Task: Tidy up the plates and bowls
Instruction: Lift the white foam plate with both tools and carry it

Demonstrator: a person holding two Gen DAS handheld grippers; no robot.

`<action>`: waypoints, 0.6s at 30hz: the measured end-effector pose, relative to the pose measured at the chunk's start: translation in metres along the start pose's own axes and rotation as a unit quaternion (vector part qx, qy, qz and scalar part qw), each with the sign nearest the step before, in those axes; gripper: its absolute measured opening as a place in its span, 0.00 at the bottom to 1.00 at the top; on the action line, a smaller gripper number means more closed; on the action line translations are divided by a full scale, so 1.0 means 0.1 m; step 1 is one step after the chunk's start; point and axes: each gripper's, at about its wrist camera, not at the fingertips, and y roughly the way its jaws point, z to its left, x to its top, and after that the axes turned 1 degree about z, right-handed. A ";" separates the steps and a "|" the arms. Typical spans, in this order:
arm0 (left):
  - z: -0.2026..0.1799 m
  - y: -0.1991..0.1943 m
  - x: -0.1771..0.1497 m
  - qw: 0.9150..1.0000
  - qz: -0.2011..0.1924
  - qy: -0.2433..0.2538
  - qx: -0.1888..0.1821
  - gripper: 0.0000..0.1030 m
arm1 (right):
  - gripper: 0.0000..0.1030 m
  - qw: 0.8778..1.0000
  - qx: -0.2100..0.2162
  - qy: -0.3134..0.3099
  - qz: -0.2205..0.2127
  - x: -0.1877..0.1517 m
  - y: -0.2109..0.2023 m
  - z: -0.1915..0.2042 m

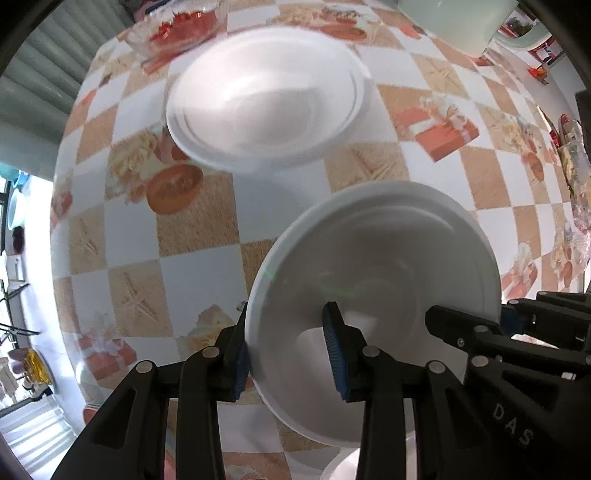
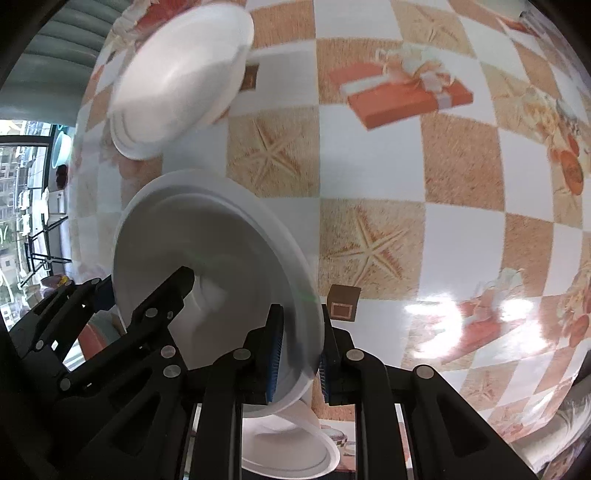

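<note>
The table has a checked cloth, orange and white, with starfish and gift boxes on it.

My left tongs point down, with one pad outside the rim and one pad inside, and they look clamped on the white bowl; my right tongs are pinched tight on the far rim of the same bowl, at about 3 o'clock in the left view. So I hold one bowl with both tongs, and I think it is up off the table, at about 5 o'clock in the left view; the pictures are a bit blurry.

Under it, at 6 o'clock, part of a lower bowl peeks out; a second bowl sits on the cloth at 12 o'clock; past that, at 11 o'clock, is a glass dish with red in it.

I think my job now is to carry this bowl over and stack it in the second bowl. To do it well, I should hold both sides level so it does not tip; move both hands together so the rim does not twist out; line it up right above; go down slowly; let go only when it sits flat.
</note>
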 end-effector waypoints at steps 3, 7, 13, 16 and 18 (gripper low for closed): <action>-0.03 -0.16 0.02 1.000 -0.013 0.005 0.002 0.38 | 0.19 1.000 0.000 -0.002 -0.009 -0.02 -0.14 0.00; -0.06 -0.36 0.02 0.999 -0.030 0.011 0.003 0.38 | 0.19 1.000 0.005 0.001 -0.021 -0.08 -0.30 -0.04; -0.09 -0.61 -0.12 0.999 -0.048 0.024 0.003 0.38 | 0.19 1.000 0.006 0.001 -0.029 -0.30 -0.48 -0.08; -0.12 -0.65 -0.22 0.998 -0.050 0.032 0.003 0.38 | 0.19 1.000 0.008 0.004 -0.024 -0.45 -0.50 -0.08; -0.16 -0.67 -0.31 0.998 -0.048 0.036 0.001 0.38 | 0.19 1.000 0.010 0.008 -0.021 -0.54 -0.48 -0.09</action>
